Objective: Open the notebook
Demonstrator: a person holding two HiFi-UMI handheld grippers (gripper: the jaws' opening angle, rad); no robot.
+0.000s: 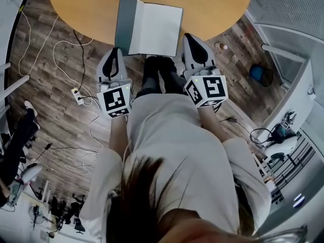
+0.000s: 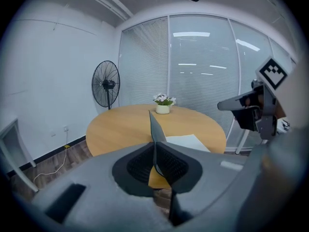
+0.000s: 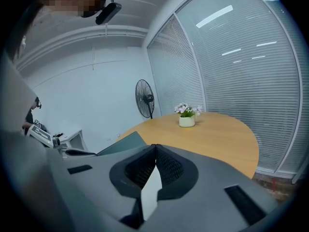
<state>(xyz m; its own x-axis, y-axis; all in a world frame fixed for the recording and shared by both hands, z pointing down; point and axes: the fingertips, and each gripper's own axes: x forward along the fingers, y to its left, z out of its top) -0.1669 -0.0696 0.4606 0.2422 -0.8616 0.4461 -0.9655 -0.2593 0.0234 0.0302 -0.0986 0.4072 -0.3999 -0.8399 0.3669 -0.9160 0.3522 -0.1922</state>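
The notebook [image 1: 157,29] lies on the round wooden table [image 1: 91,9] with its white pages showing and its grey cover [image 1: 124,24] raised at the left. In the left gripper view the cover [image 2: 155,127] stands edge-on and runs into the jaws of my left gripper [image 2: 155,166], which is shut on it. My left gripper [image 1: 115,52] sits at the cover's near corner. My right gripper [image 1: 186,37] is by the notebook's right edge, jaws together. A white sliver shows in the slot under the tips of my right gripper [image 3: 154,166]; whether it is held is unclear.
A small pot of flowers [image 2: 163,104] stands at the table's far side. A floor fan [image 2: 105,85] is against the wall beyond. Cables and a power strip [image 1: 77,94] lie on the wooden floor at the left. The person's legs are between the grippers.
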